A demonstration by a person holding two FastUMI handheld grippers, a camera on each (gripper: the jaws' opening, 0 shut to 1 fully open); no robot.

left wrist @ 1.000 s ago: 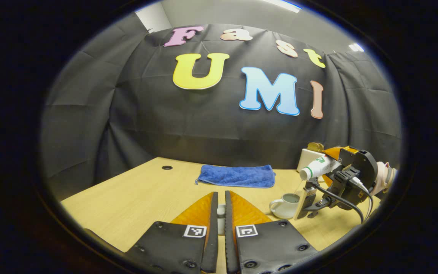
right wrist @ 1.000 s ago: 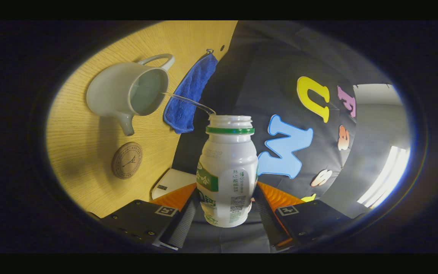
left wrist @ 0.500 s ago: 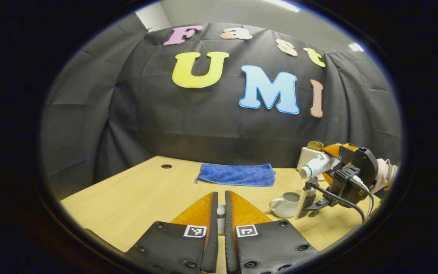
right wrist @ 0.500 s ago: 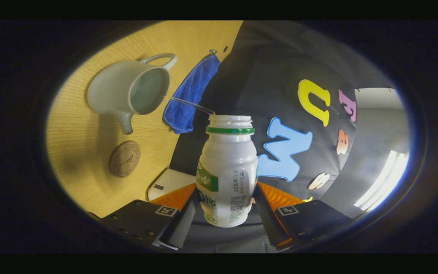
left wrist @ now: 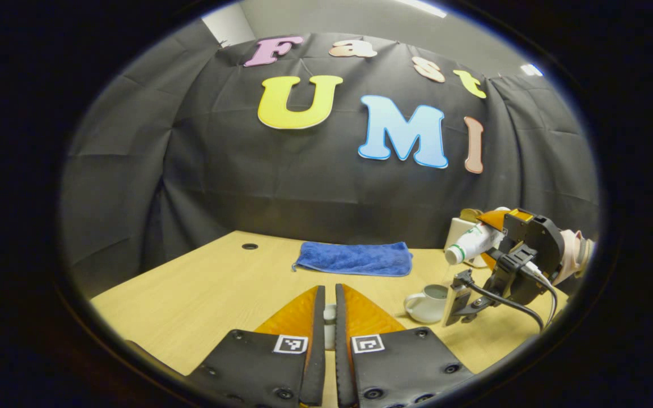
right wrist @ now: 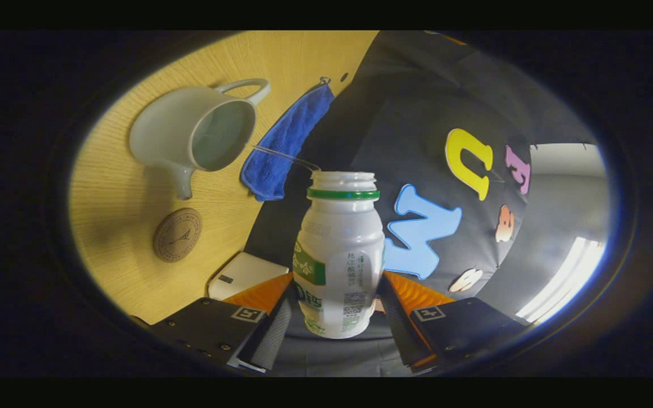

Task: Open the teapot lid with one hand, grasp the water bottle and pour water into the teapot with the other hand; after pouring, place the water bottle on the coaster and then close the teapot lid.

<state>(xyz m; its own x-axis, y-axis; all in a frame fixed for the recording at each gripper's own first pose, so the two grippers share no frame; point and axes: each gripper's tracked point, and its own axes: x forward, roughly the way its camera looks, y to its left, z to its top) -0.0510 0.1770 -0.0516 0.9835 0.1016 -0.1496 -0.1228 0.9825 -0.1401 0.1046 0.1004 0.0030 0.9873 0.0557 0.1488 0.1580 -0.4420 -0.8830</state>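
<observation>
Claw count is two. Left claw [left wrist: 330, 317] hangs low over the worktop [left wrist: 202, 294], fingers pinched on one small pale lid [left wrist: 330, 326]. Right claw [right wrist: 335, 309] lies tipped sideways, both fingers pressing one water bottle [right wrist: 339, 255]. One open teapot [right wrist: 193, 136] sits at 10 o'clock from the bottle's mouth, one coaster [right wrist: 177, 234] just beside its spout, one blue towel [right wrist: 287, 141] farther off. Compared with a second ago, the thread of water has thinned and the bottle has risen slightly.

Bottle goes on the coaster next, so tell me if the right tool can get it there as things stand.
Probably yes. The coaster lies bare on the table, beside the teapot, nothing on it. The right tool grips the bottle, tilted, with a thin stream running into the teapot.
</observation>
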